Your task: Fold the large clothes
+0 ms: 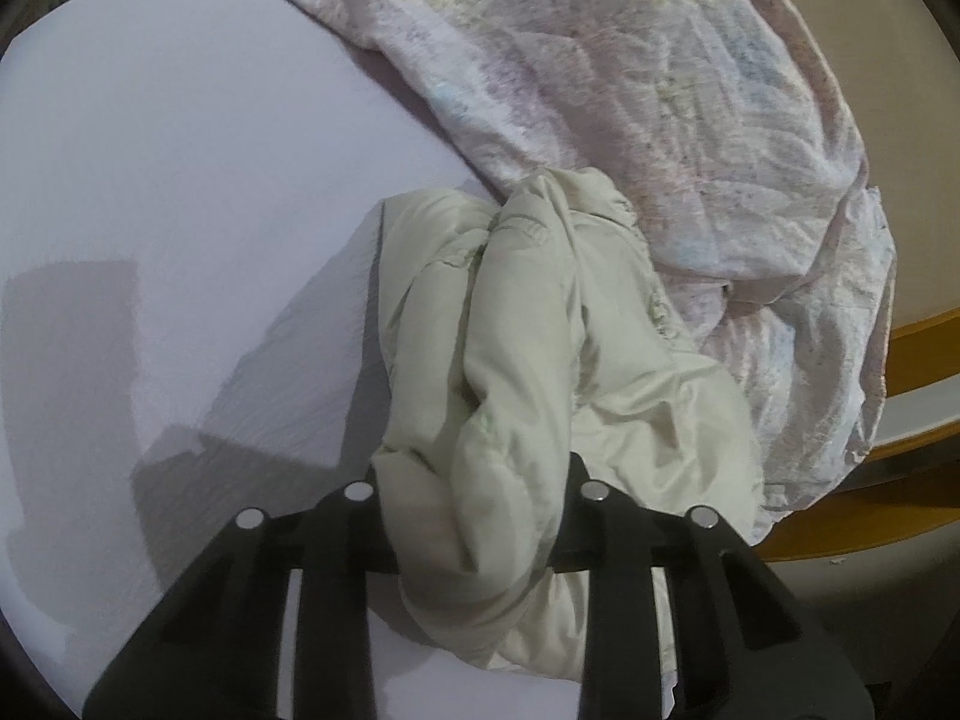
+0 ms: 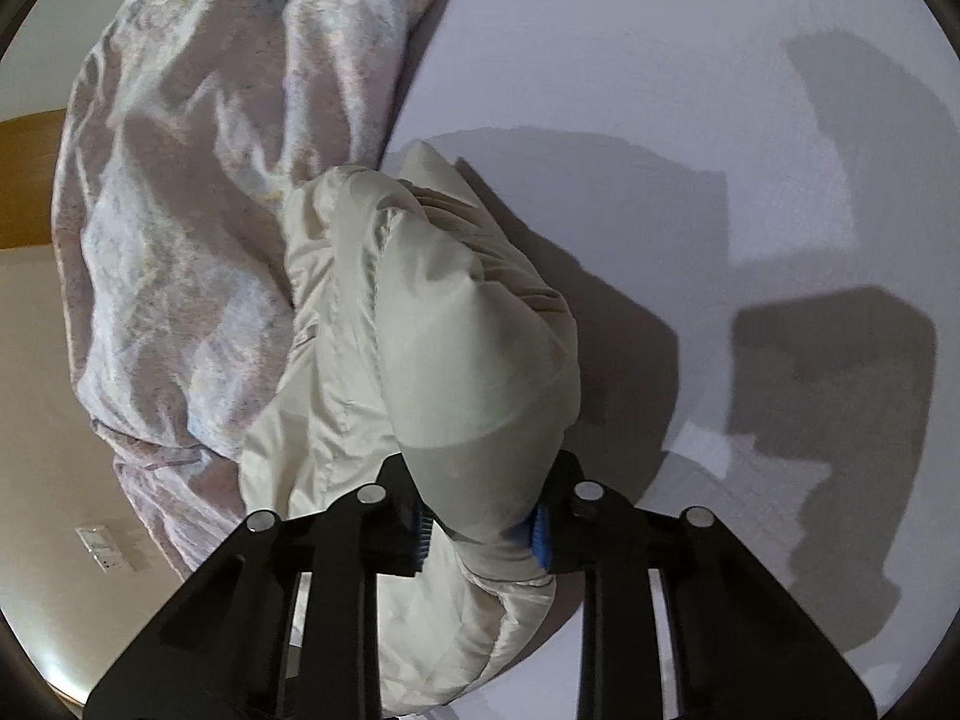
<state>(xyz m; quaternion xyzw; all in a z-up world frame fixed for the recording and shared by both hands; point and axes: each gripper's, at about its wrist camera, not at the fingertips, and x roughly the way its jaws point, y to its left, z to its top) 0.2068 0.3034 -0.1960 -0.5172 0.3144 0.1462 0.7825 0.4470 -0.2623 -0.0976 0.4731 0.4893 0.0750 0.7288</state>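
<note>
Bed surface and the items you have on it.
Your pale lilac sheet (image 1: pixel 180 180) carries a bunched cream padded garment (image 1: pixel 510 360), touching a crumpled floral quilt (image 1: pixel 630 120) that drapes over the bed's edge.

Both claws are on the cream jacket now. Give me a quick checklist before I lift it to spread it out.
1. Left claw shut on cream jacket: ok.
2. Right claw gripping the jacket: ok.
3. Jacket clear of the patterned quilt: not ok, they touch.
4. Bare bed sheet beside it for spreading: ok.
5. Which jacket parts are held: cannot tell, it is bunched.
</note>
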